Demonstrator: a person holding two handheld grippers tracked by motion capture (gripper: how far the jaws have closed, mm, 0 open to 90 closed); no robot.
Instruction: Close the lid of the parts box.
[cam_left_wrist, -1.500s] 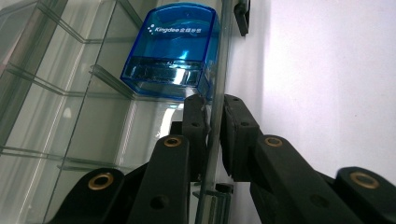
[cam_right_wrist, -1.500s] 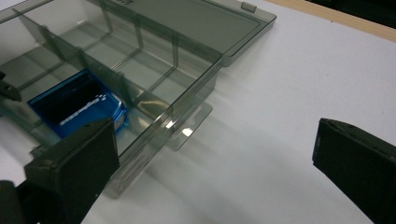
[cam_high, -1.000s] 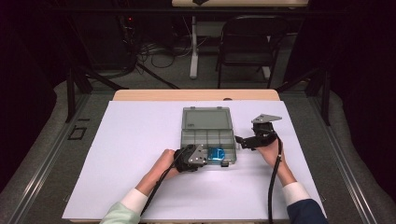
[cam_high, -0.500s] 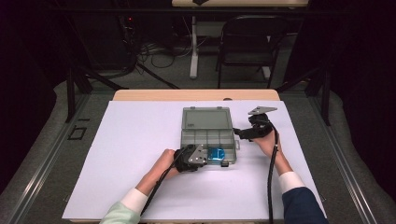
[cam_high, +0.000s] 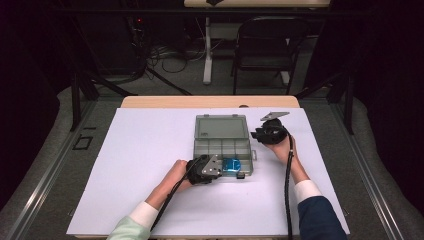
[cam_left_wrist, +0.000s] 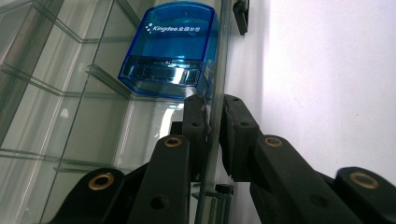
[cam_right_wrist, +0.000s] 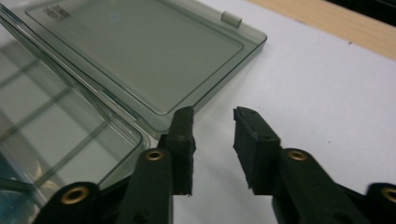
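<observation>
A clear plastic compartment box (cam_high: 222, 149) lies open on the table, its lid (cam_high: 221, 127) (cam_right_wrist: 140, 51) flat on the far side. A blue translucent case (cam_high: 231, 165) (cam_left_wrist: 170, 51) sits in a near compartment. My left gripper (cam_high: 218, 169) (cam_left_wrist: 214, 109) is shut on the box's thin near wall (cam_left_wrist: 215, 70), with the blue case just beyond its tips. My right gripper (cam_high: 256, 135) (cam_right_wrist: 214, 122) is beside the lid's right edge. Its jaws have just been closing and stand a little apart, with only white table between them.
A white sheet (cam_high: 150, 150) covers the wooden table (cam_high: 210, 101). A small black latch (cam_high: 240, 175) (cam_left_wrist: 240, 16) sticks out at the box's near side. A folding chair (cam_high: 267, 45) and cables on the floor lie beyond the far edge.
My right gripper has moved left and a little farther away, up to the lid's right edge, and its jaws have narrowed. The left gripper and the box have stayed put.
</observation>
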